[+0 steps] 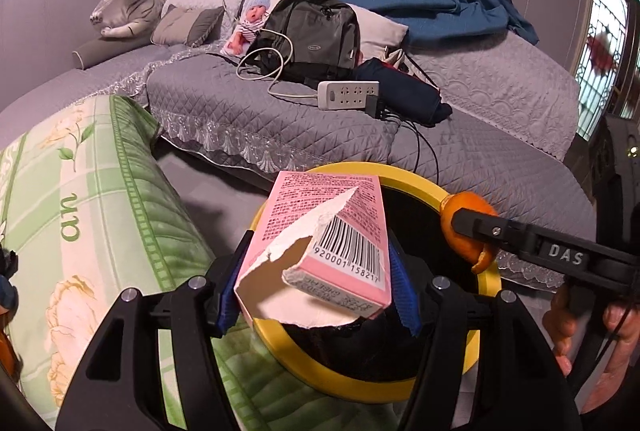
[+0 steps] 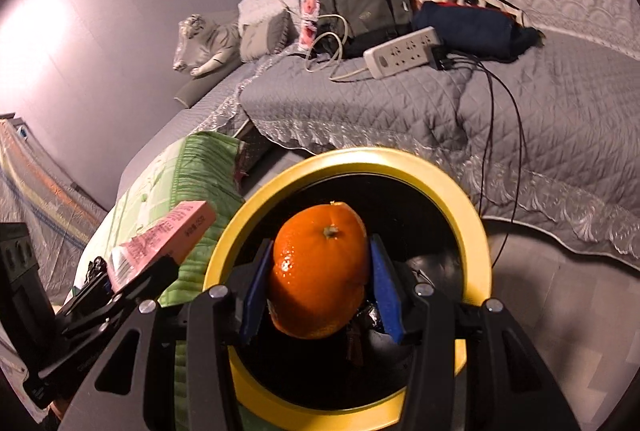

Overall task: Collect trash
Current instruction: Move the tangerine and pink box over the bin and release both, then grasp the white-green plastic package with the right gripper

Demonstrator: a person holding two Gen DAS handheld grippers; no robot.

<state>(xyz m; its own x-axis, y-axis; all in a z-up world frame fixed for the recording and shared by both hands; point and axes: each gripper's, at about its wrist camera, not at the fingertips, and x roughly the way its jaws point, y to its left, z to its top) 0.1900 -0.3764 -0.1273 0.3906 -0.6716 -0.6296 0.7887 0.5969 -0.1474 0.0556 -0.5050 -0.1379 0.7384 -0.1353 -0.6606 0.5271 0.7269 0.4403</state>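
Trash here means two pieces, both held over the yellow-rimmed bin (image 1: 420, 187). From the left wrist camera, the torn pink carton (image 1: 320, 239) sits clamped between the blue pads of the left gripper (image 1: 316, 285), whose fingers stand about half apart, pressing its two long sides. Its long axis runs away from the camera, along the fingers, with the ripped end nearest the lens and the intact end pointing out toward the bin's far rim. It lies over the bin's left half, black liner directly beneath (so a release looks like all that is needed, I'd judge). At the right of this view the other gripper holds the orange peel (image 1: 468, 227) at the rim.

From the right wrist camera, the right gripper (image 2: 320, 291) has its fingers narrow, closed on the peel (image 2: 320, 275), stem scar facing the lens, rounded side up. It hangs well inside the yellow ring (image 2: 476, 231), over the dark opening. The carton (image 2: 168, 243) shows to the left, its far end near the rim, beside a green quilt (image 2: 192, 167).
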